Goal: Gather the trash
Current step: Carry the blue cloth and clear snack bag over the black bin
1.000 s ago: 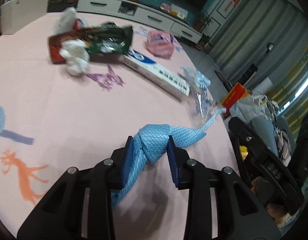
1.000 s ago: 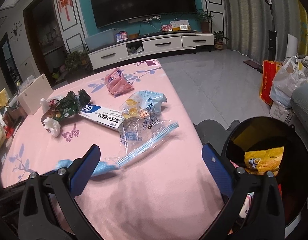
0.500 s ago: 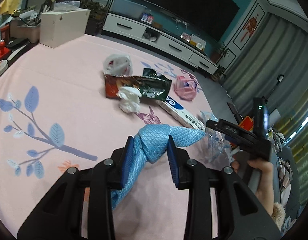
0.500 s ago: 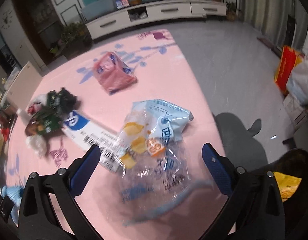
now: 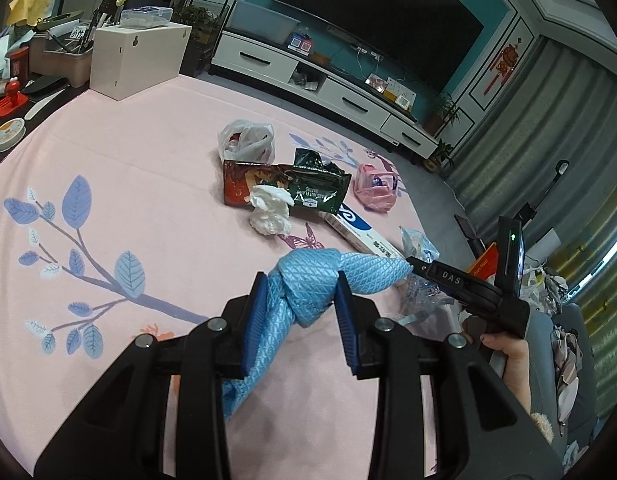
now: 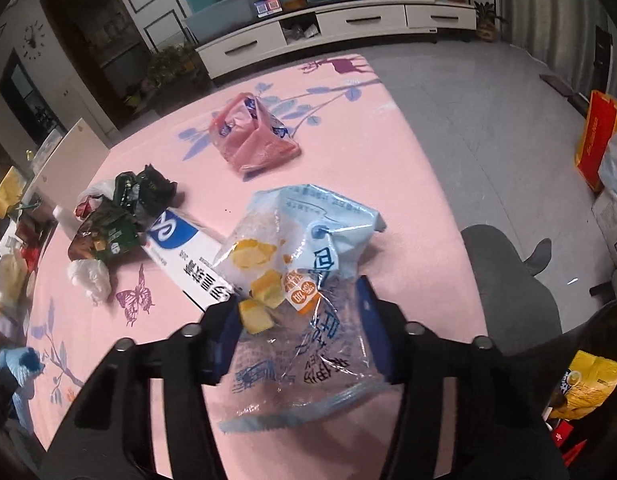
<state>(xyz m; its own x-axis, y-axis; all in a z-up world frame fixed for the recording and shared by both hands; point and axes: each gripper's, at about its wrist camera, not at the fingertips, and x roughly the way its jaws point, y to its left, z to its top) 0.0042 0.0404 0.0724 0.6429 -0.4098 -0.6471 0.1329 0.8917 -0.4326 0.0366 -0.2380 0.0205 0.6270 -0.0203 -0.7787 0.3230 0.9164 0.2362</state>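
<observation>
Now | left gripper (image 5: 300,312) fingers pinch knotted, quilted blue cloth (image 5: 312,284) | right gripper (image 6: 300,328) fingers spread around crinkly clear bag (image 6: 304,280)

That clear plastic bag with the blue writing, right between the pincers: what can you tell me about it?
The clear plastic bag is a crumpled, see-through snack wrapper with a pale blue printed top, blue lettering, an orange round label and yellow pictures of food. A blue zip strip runs along its near edge. It lies on the pink tablecloth near the table's edge, partly over the white box. The right gripper has its jaws on either side of it; whether they are pressing it yet is unclear.
</observation>
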